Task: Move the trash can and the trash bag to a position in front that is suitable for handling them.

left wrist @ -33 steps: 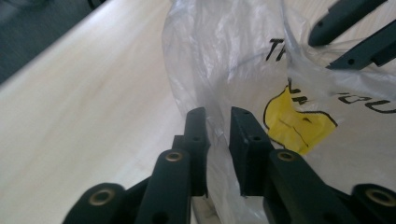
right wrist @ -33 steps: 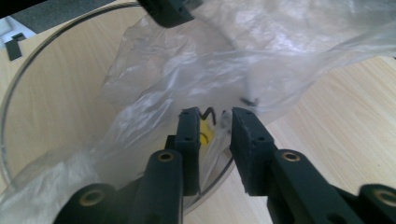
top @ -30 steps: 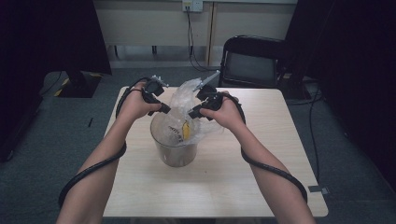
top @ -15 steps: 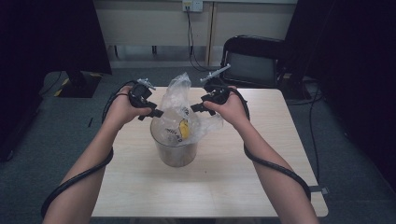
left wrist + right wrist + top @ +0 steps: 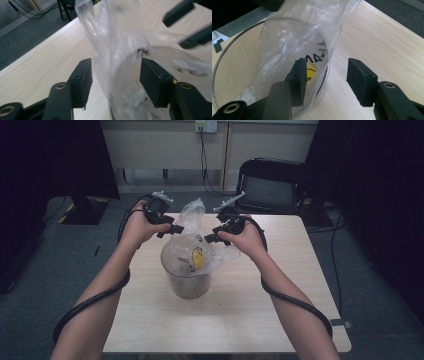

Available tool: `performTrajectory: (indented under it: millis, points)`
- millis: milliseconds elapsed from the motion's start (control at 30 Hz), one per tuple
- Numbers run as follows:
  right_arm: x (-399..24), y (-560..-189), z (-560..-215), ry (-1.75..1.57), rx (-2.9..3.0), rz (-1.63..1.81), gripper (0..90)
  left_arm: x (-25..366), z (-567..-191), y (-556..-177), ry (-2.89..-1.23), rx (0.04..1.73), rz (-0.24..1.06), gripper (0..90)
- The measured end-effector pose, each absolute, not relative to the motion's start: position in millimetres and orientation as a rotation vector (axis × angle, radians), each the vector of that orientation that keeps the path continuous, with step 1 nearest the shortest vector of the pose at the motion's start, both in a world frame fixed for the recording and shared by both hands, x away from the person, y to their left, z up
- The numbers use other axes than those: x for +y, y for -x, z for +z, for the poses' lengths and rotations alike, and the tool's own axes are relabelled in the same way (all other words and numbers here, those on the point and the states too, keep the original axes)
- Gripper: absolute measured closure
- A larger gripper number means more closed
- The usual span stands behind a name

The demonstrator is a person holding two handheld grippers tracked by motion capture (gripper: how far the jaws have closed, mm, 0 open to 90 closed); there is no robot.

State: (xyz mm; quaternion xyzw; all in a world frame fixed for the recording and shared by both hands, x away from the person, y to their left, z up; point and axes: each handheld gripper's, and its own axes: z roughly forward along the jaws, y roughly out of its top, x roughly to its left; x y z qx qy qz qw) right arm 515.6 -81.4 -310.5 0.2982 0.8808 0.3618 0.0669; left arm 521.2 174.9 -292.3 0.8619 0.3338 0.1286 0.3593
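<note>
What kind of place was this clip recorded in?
Probably an office or lab room set up for recording, not a home. A plain light wooden table stands on grey carpet, a black office chair sits behind it, and cables hang from a wall socket at the back.

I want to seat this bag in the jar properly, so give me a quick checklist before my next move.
1. Left gripper jaws apart, just opened, bag between them but not pinched: ok.
2. Right gripper gripping the bag: not ok, its jaws stand apart and have just been closing.
3. Jar upright on the table: ok.
4. Bag fully inside the jar: not ok, its top sticks up.
5. Bag free of tears: cannot tell.
</note>
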Motion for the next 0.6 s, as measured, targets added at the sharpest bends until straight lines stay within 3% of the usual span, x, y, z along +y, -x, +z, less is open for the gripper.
performTrajectory:
  millis: [100, 167, 267, 433, 600]
  points:
    - [-83.0, -515.2, -308.6, -0.902, 2.644, 1.085, 43.7, 171.7, -299.1, -531.8, -2.2, 0.862, 0.24, 55.4]
    - [-84.5, -515.8, -307.1, -0.908, 2.627, 1.091, 40.4, 168.3, -303.8, -532.2, -2.209, 0.901, 0.146, 71.4]
    - [-86.3, -516.4, -307.1, -0.92, 2.617, 1.103, 38.9, 166.2, -309.4, -528.1, -2.326, 0.888, 0.155, 85.0]
    - [-82.6, -517.6, -313.7, -0.913, 2.632, 1.075, 40.6, 178.5, -313.3, -518.8, -2.422, 0.903, 0.195, 88.2]
    - [-75.1, -517.5, -313.6, -0.902, 2.636, 1.093, 44.1, 189.2, -309.2, -509.4, -2.384, 0.9, 0.227, 71.0]
